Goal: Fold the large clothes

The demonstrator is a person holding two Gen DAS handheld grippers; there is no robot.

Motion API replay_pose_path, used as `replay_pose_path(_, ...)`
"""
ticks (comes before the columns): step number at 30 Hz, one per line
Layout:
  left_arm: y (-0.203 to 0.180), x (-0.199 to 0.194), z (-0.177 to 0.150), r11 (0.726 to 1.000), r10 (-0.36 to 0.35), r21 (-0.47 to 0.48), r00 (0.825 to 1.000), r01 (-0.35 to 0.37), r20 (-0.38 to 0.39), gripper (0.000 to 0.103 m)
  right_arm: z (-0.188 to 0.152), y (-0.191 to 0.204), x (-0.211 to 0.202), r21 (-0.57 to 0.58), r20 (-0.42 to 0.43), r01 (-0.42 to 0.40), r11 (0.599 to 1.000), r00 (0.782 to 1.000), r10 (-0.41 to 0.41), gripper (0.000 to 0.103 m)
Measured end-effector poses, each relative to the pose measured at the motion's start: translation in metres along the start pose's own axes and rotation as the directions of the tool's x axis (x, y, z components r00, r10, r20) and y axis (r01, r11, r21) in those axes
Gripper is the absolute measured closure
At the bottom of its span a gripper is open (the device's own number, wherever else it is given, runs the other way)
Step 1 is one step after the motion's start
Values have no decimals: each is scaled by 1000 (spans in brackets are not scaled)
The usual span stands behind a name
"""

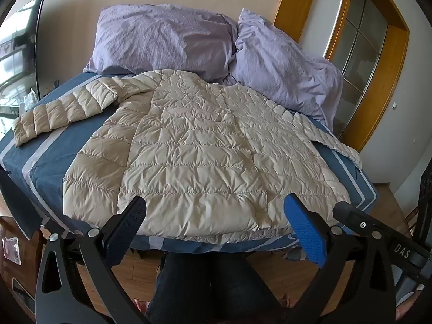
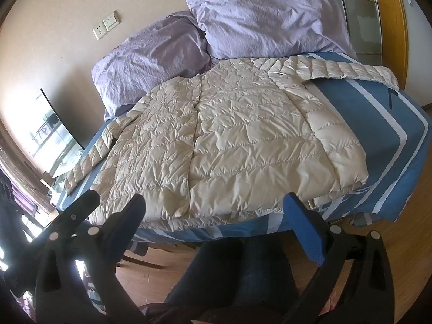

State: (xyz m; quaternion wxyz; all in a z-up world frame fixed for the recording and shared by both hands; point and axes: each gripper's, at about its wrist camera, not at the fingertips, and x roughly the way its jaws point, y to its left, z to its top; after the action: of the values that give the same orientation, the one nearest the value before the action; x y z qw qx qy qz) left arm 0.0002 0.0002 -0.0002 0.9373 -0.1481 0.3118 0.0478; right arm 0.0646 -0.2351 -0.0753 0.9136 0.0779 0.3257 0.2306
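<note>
A cream quilted puffer jacket [image 1: 194, 145] lies flat on the bed, hem toward me and collar toward the pillows. One sleeve [image 1: 56, 113] stretches out to the left; the other sleeve [image 1: 326, 135] runs off to the right bed edge. My left gripper [image 1: 215, 198] hovers open just in front of the hem, with nothing between its black and blue fingers. In the right wrist view the same jacket [image 2: 243, 135] fills the bed, and my right gripper [image 2: 214, 197] stands open before the hem, holding nothing.
The bed has a blue sheet with pale stripes [image 1: 40, 167]. Two lilac pillows [image 1: 162, 35] [image 2: 270, 19] lean against the wall. A person's dark-trousered legs [image 1: 210, 283] stand on the wooden floor at the bed's front edge. A wooden door frame [image 1: 388, 75] is on the right.
</note>
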Motion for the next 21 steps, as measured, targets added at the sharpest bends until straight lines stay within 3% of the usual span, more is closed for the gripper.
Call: replay_pose_path(21, 0, 0, 0, 1000, 2, 2, 1000, -2, -3, 1, -1, -1, 1, 3, -2, -2, 1000, 1000, 2, 2)
